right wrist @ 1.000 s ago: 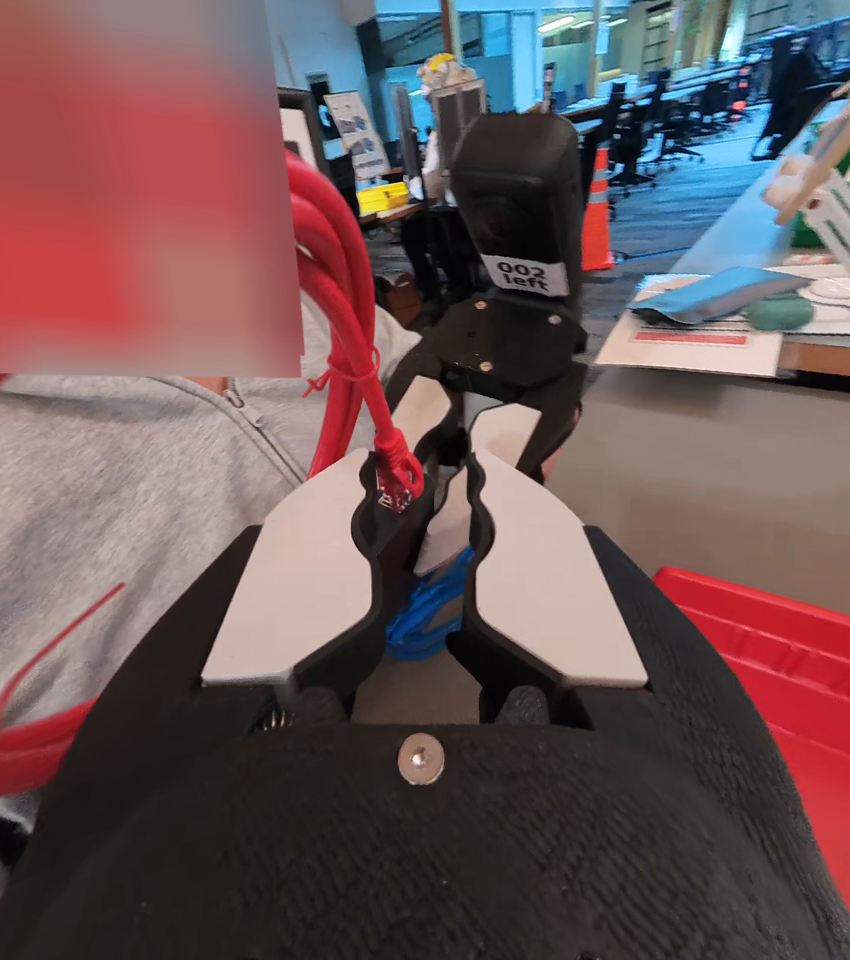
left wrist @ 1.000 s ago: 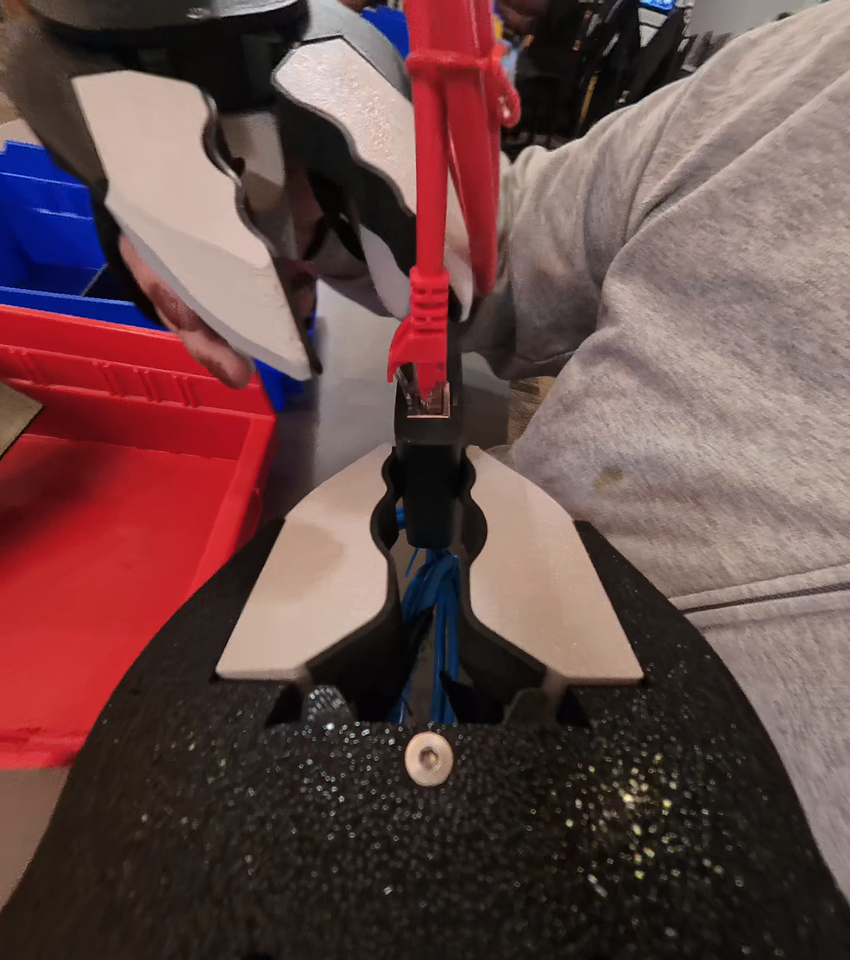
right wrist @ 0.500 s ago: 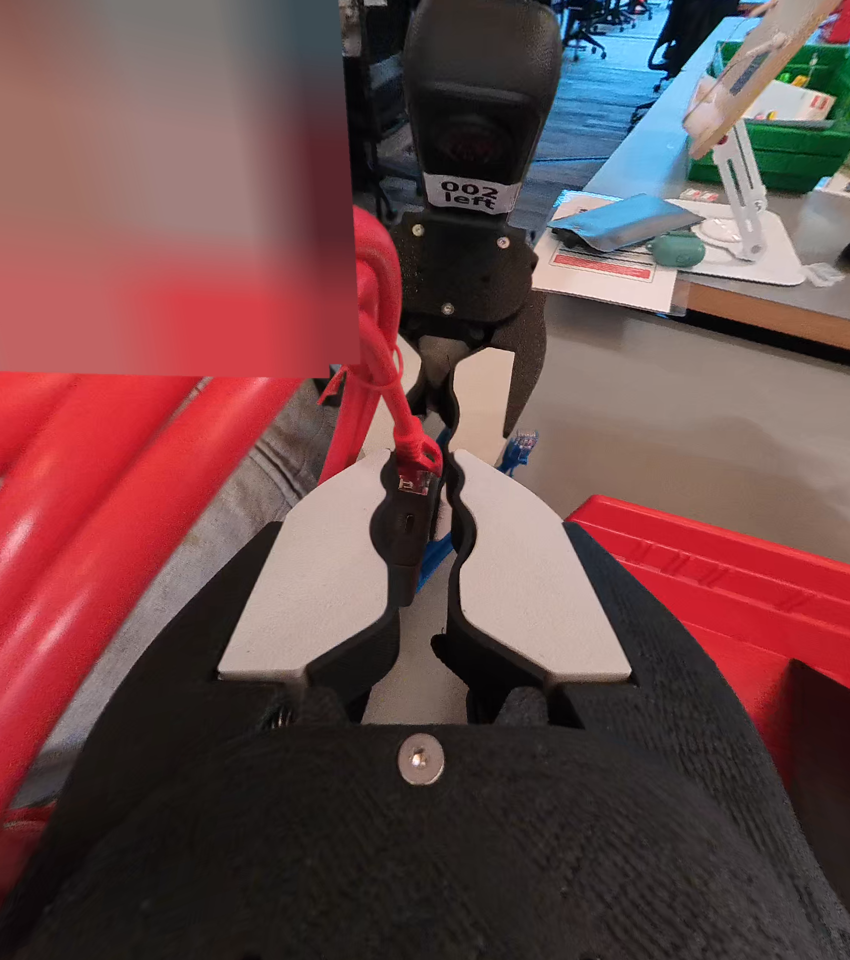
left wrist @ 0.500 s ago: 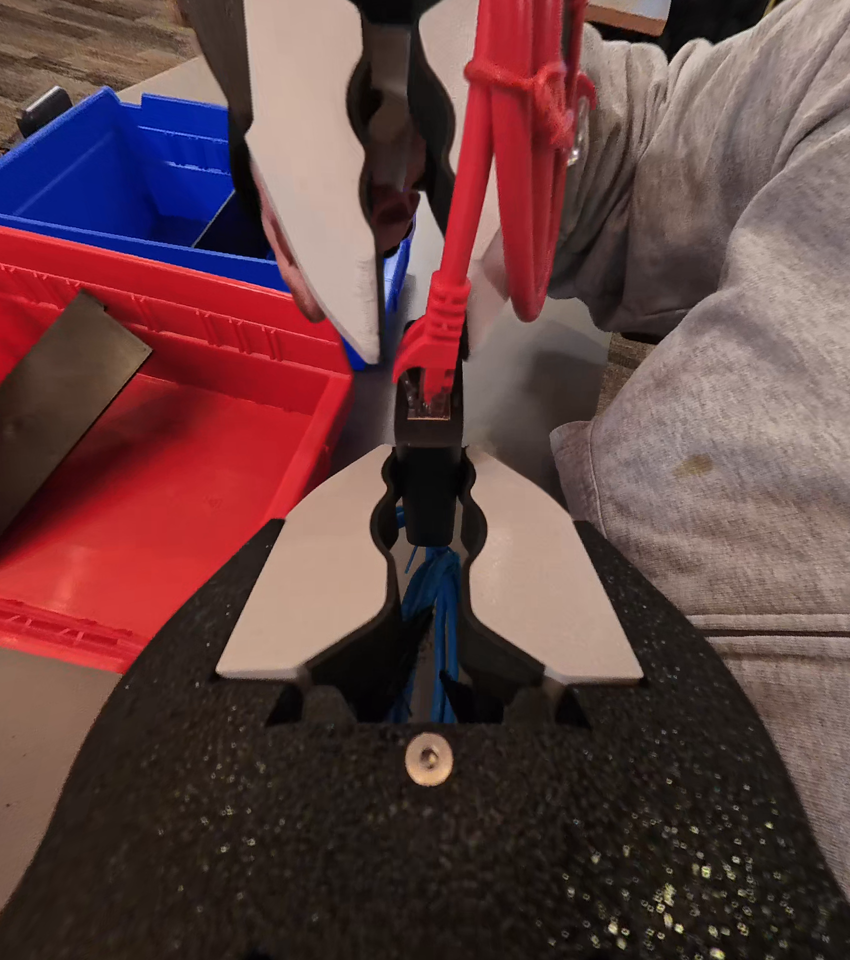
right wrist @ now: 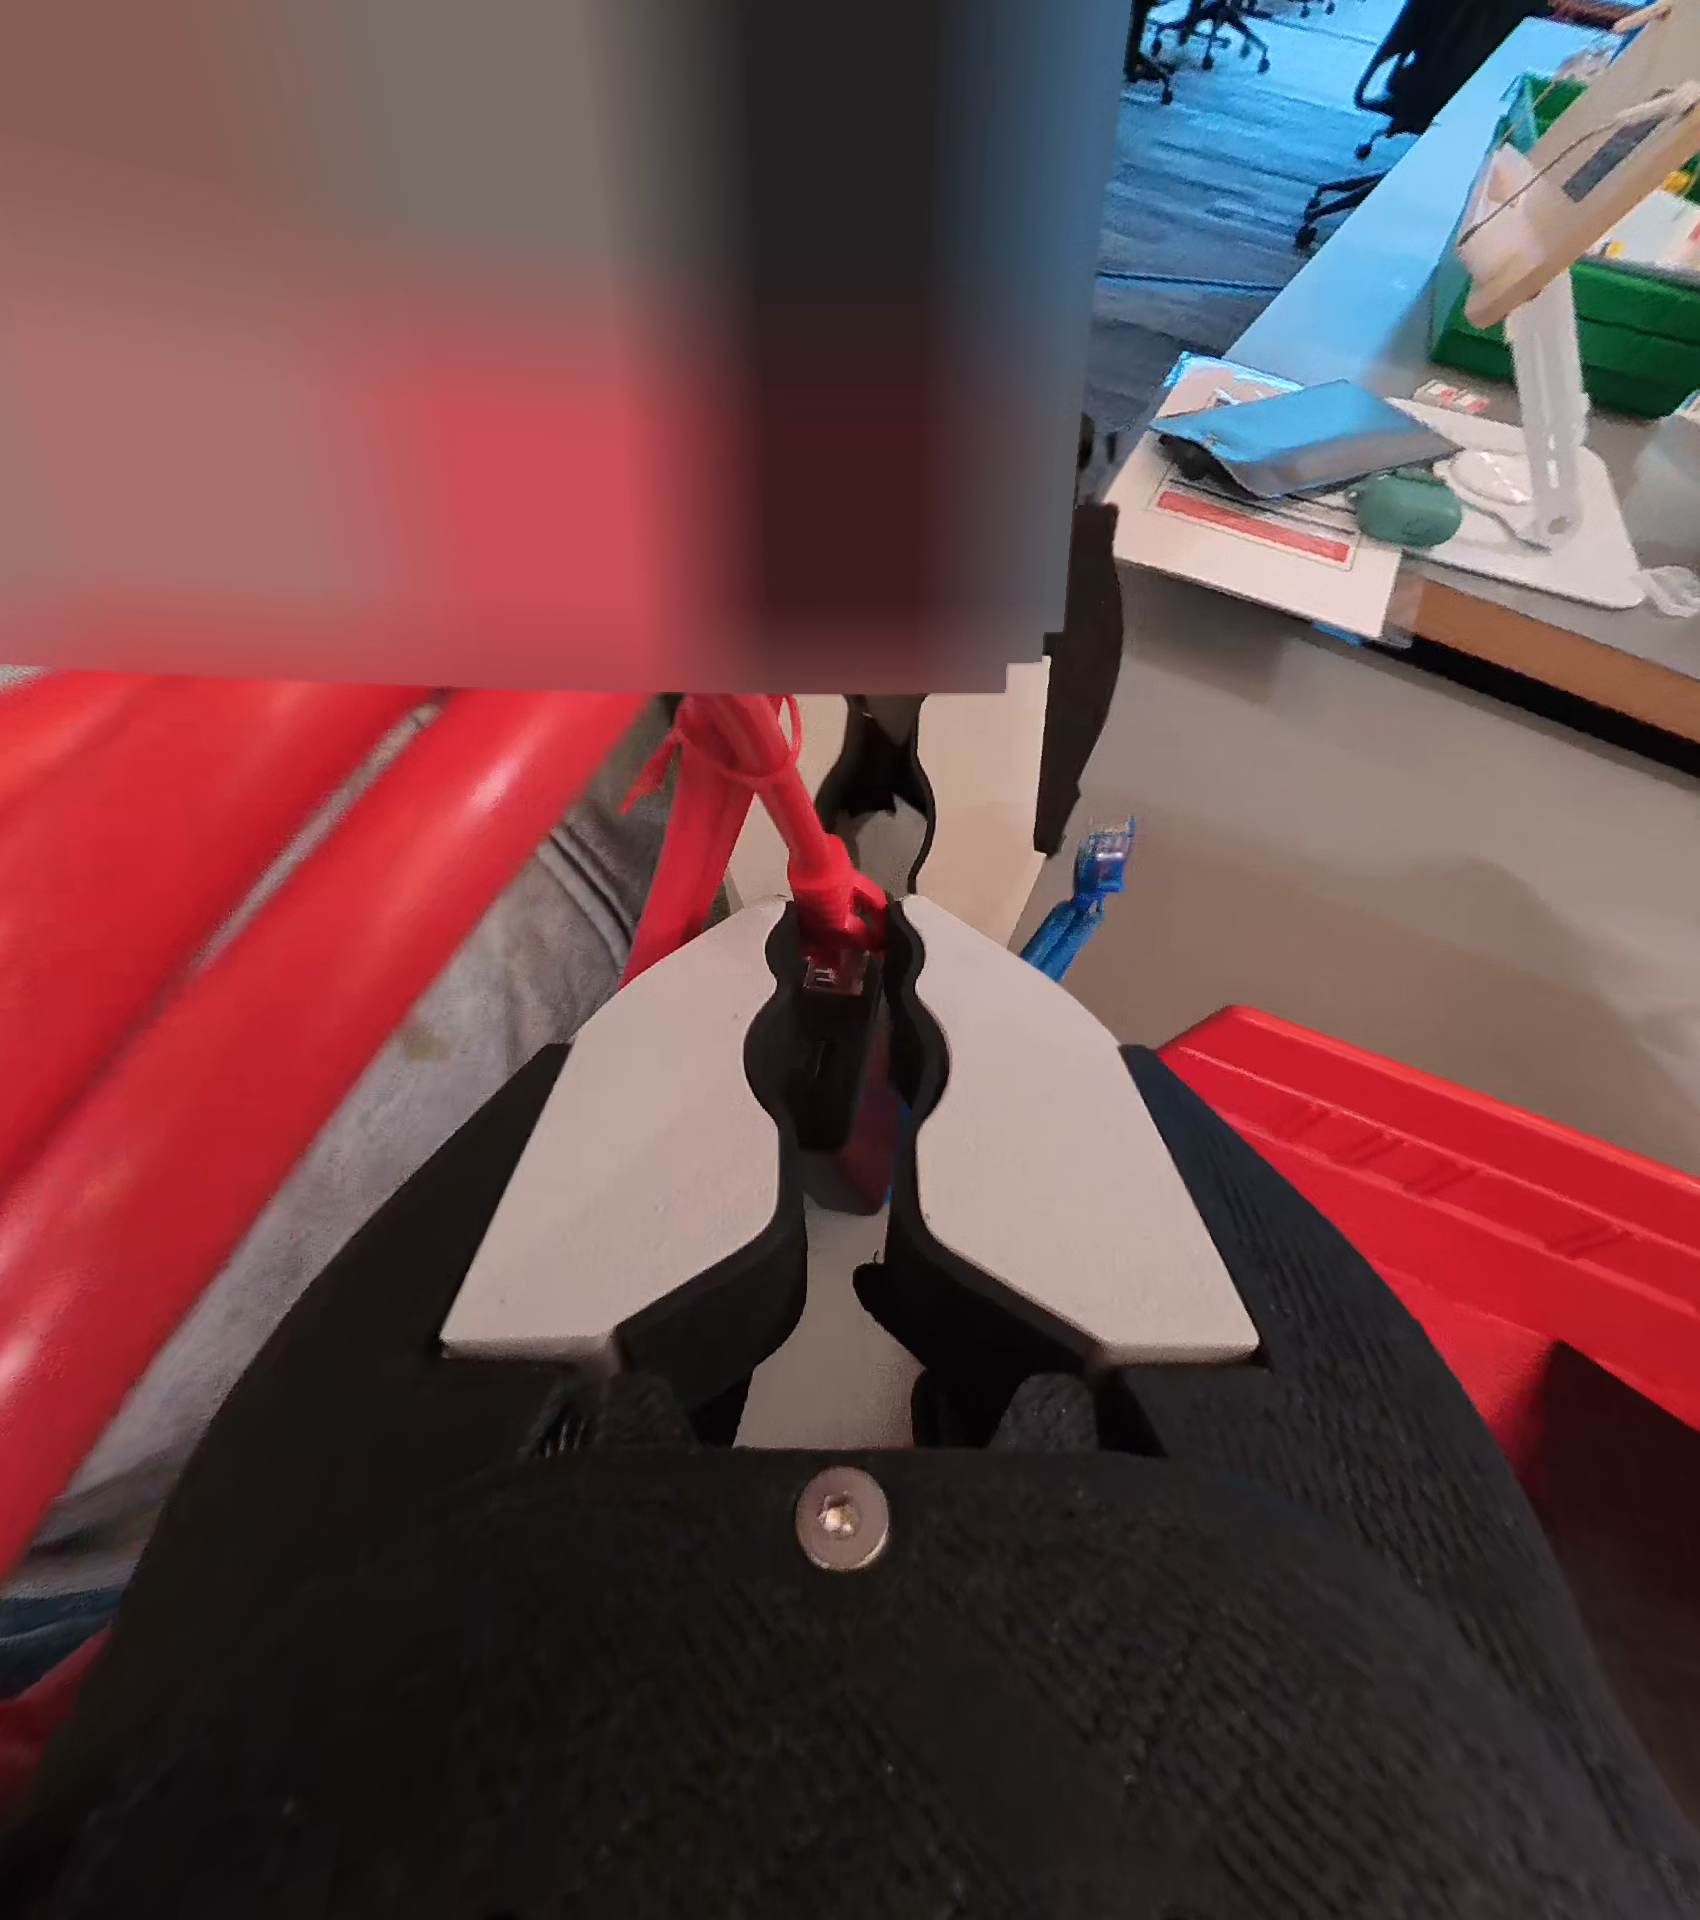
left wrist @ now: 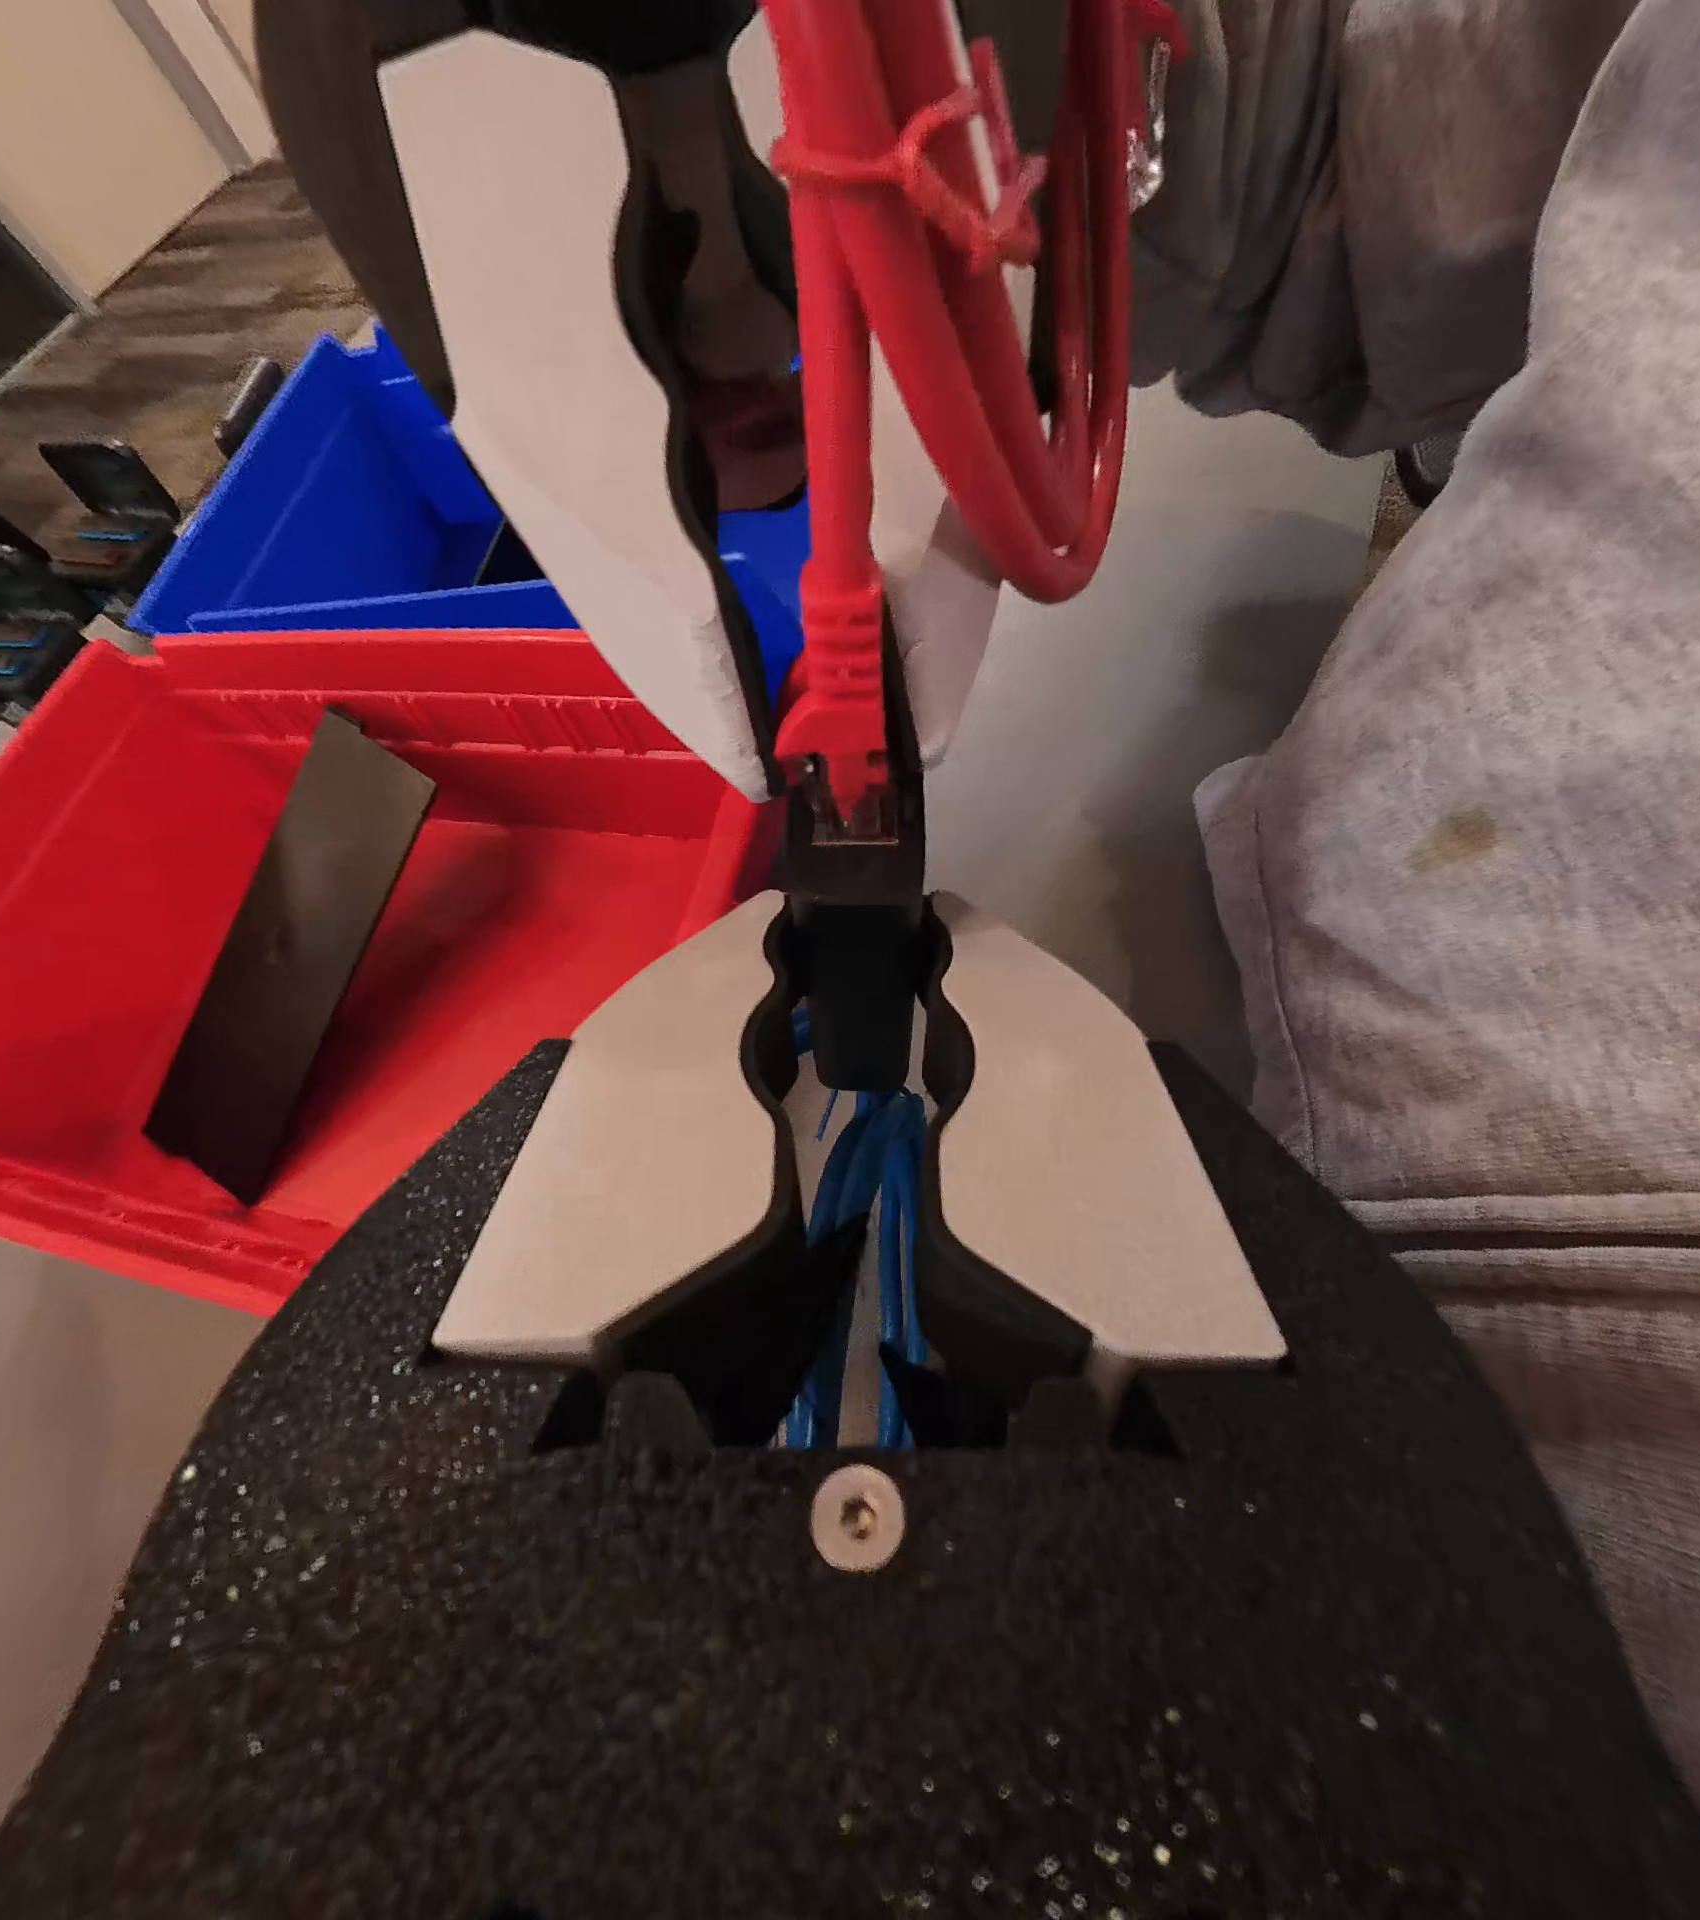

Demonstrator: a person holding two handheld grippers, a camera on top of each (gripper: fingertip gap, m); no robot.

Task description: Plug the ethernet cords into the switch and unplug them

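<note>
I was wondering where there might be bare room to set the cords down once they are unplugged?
The red bin floor is mostly bare beside its black divider. Grey tabletop is bare between the red bin and the far papers. It is crowded at the grippers, where the red cord meets the black coupler.

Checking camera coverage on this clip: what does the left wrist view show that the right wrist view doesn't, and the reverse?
Left wrist view only: a blue bin behind the red bin, a dark divider standing in the red bin, and blue cords running back between the left gripper's fingers.

Right wrist view only: a far desk with a green bin and a white stand, and a blue plug.

Both: the red cord's plug at the black coupler, the red bin, the grey sleeve.
</note>
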